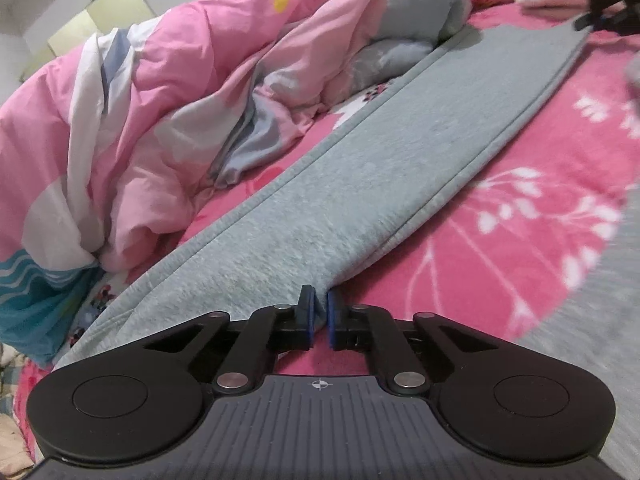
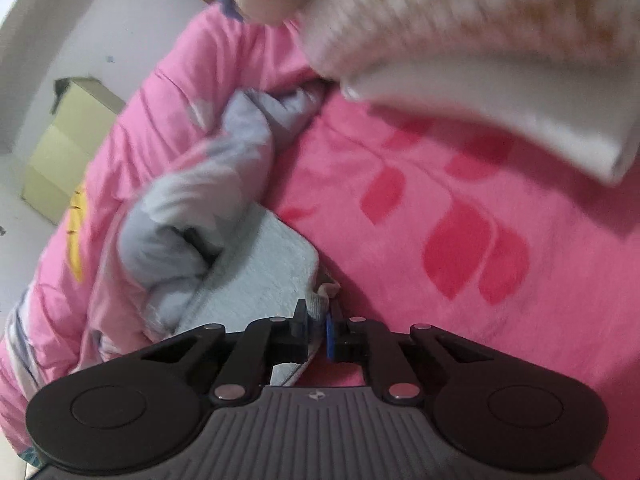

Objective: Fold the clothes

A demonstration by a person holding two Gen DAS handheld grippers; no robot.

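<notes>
A long grey garment, folded lengthwise, lies stretched across the pink bed sheet in the left wrist view. My left gripper is shut on its near end, with grey cloth pinched between the blue pads. At the far end, top right, my right gripper sits at the garment's other corner. In the right wrist view my right gripper is shut on a corner of that grey garment, and a bit of hem sticks up between the fingers.
A crumpled pink quilt with a grey bundle borders the garment on the left. A folded pale knit piece lies on the sheet beyond my right gripper. A yellowish box stands by the wall past the bed.
</notes>
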